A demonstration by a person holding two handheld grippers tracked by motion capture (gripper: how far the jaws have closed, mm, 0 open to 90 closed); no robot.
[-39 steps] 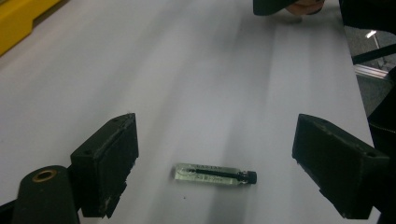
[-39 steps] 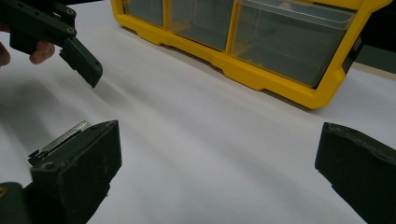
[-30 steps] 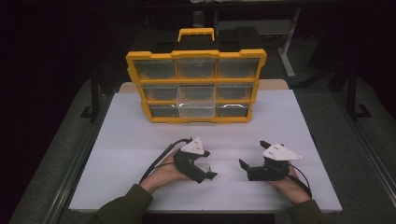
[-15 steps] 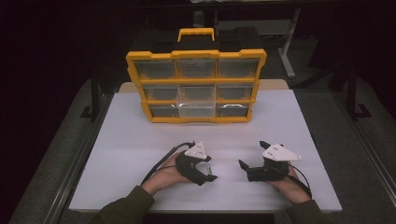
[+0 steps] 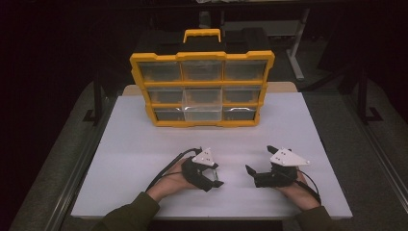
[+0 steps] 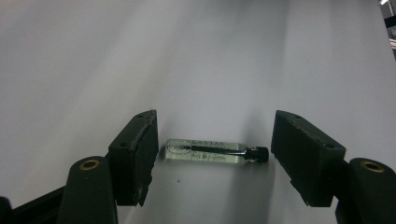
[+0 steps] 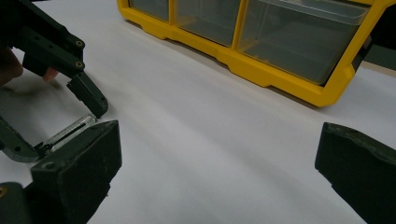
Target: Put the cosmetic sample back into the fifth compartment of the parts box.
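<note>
Left gripper view looks down on a small glass vial (image 6: 212, 151) lying flat on the white table (image 6: 210, 56), directly between the left gripper's (image 6: 215, 156) spread jaws and touching neither. Its long axis runs from one jaw to the other, rounded end just beside the left-hand jaw, black cap just short of the right-hand one. A squeeze as things stand would therefore press the vial end to end; a grip across its body would, in my judgement, call for turning the hand first.

In the high view the left gripper (image 5: 210, 177) sits low at the near edge of the table, and the vial cannot be made out beneath it. The right gripper (image 5: 260, 163) rests well apart to the side, also spread with nothing between its jaws, so the left hand is plainly the nearer one. The right gripper view catches the vial (image 7: 70, 131) at its left edge, between the other gripper's jaws.

Farther back stands a yellow organizer (image 5: 202, 89) with clear drawers, its middle drawer pulled partly out.

Compared with a second ago, the left gripper has shifted slightly toward the near edge; the right gripper and the organizer are unchanged.
</note>
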